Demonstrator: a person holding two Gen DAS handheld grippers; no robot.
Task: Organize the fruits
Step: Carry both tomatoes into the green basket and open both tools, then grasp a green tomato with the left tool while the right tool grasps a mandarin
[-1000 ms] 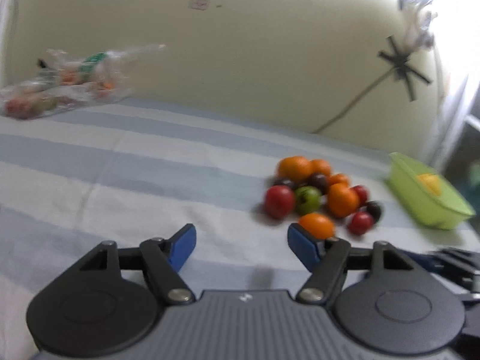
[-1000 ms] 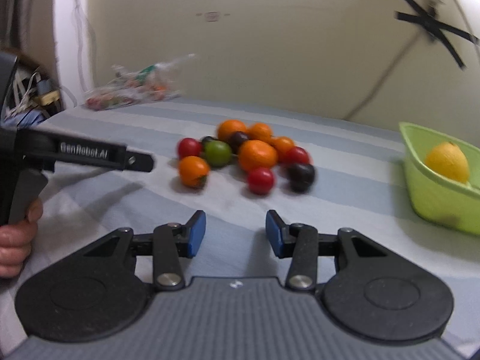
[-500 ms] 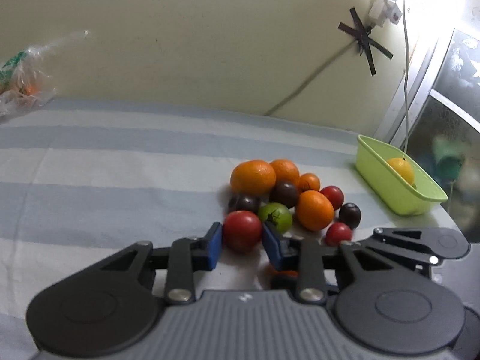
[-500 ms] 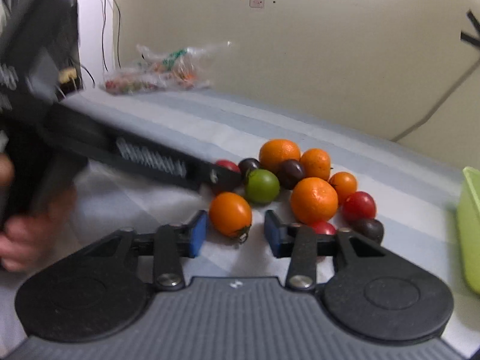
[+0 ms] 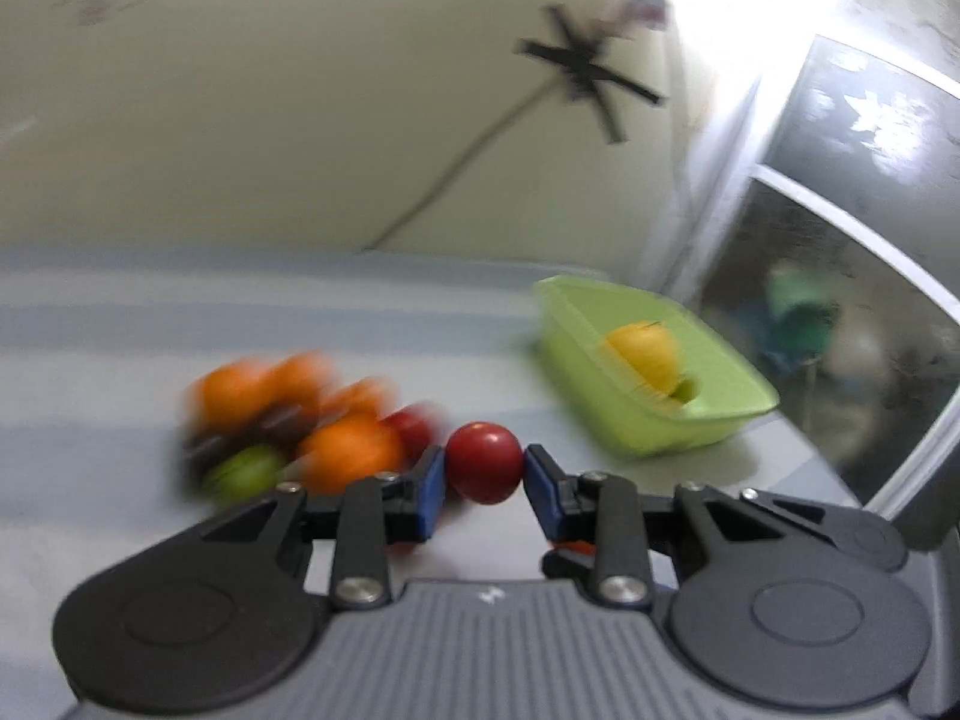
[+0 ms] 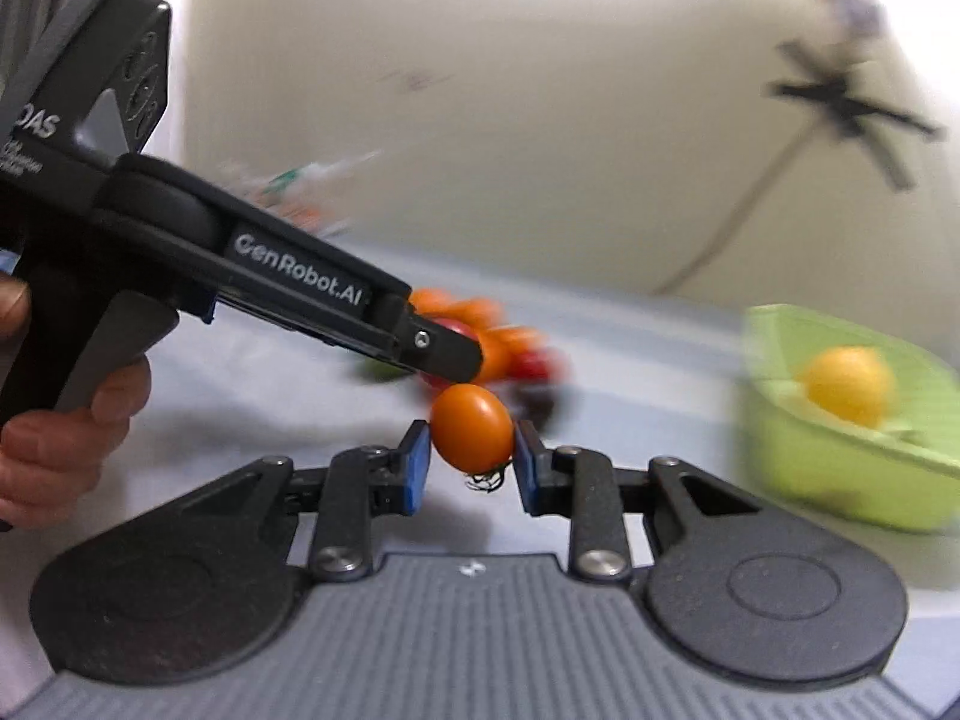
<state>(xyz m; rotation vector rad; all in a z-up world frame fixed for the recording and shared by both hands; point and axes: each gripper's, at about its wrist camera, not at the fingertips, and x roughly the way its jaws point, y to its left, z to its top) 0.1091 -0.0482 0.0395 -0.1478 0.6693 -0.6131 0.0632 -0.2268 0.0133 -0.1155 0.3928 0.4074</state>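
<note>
Now we are seeing the left gripper [image 5: 485, 471] clamping a red fruit [image 5: 485, 462] between its blue pads, just right of the blurred fruit pile [image 5: 294, 426] on the striped cloth [image 5: 90, 330]. Further right, the right gripper [image 6: 470, 461] is pinching an orange fruit [image 6: 472, 435], lifted clear of the cloth. Both sets of jaws have just been closing on their fruit. At far right, the green tray [image 5: 708, 420] is holding a yellow fruit [image 5: 645, 354].
</note>
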